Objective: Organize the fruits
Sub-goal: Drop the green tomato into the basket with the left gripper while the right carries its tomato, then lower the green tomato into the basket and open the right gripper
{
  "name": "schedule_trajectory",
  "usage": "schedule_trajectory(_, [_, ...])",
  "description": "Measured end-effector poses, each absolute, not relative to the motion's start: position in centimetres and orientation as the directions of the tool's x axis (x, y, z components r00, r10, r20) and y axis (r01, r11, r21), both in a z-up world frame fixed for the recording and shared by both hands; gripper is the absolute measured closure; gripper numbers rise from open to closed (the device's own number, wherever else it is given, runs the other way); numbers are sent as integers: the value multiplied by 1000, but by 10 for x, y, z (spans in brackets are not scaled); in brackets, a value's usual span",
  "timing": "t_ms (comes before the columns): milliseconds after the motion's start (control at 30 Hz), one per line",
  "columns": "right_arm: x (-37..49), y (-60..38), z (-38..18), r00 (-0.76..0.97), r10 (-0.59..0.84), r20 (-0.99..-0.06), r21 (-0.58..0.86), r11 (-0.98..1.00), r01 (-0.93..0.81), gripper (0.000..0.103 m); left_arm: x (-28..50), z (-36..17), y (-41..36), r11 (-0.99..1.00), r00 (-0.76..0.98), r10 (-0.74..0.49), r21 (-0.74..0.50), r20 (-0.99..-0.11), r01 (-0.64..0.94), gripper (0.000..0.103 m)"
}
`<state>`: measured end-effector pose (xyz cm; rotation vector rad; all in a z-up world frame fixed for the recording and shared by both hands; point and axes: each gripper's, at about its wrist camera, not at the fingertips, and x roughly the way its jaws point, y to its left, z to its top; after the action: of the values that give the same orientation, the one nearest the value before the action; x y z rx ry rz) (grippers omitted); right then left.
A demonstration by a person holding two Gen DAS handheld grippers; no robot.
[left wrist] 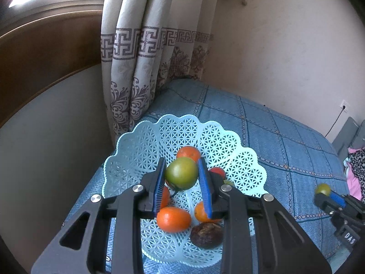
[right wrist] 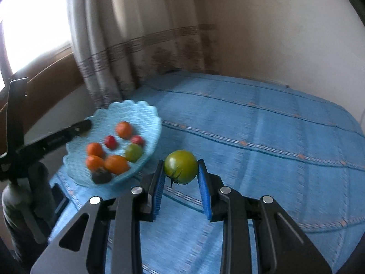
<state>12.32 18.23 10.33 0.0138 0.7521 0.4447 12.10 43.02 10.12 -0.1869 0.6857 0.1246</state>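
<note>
Green fruit is being carried by both tools. One green tomato (left wrist: 181,173) is being clamped between the blue pads (left wrist: 204,189) of the left gripper (left wrist: 182,182) above the pale lattice basket (left wrist: 146,146), probably so that it can be let go among the fruit already gathered there. Below it an orange fruit (left wrist: 173,219) and a dark brown fruit (left wrist: 206,235) are lying, at about 6 and 5 o'clock in the basket. At 3 o'clock from the basket, over the blue bedspread (right wrist: 262,137), a second green tomato (right wrist: 181,169) is being gripped by the right gripper (right wrist: 181,178), stem downward, seemingly waiting its turn.
</note>
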Motion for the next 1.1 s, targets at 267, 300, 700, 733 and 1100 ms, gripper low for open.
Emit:
schedule_trajectory(267, [131,233,102,591,468,-657,195,863,-466,74,119,106,436,967,769,50,-161,-638,-197,37])
schedule_trajectory(300, [133,237,101,587,473,-657,198,860,-470,74,118,107,438,964,770,52,-169,-636,-205,33])
schedule_trajectory(700, [141,261,88,548,498,-672,219,840,-496,73,113,116,447,943,784,96,-197,-613,-270,12])
schedule_trajectory(733, [142,261,87,547,498,-673,221,841,-493,73,113,116,447,941,784,98,-199,-613,-273,11])
schedule_trajectory(1100, [145,247,85,558,513,-653,273,846,-458,62,116,114,447,939,779,103,-197,-619,-281,8])
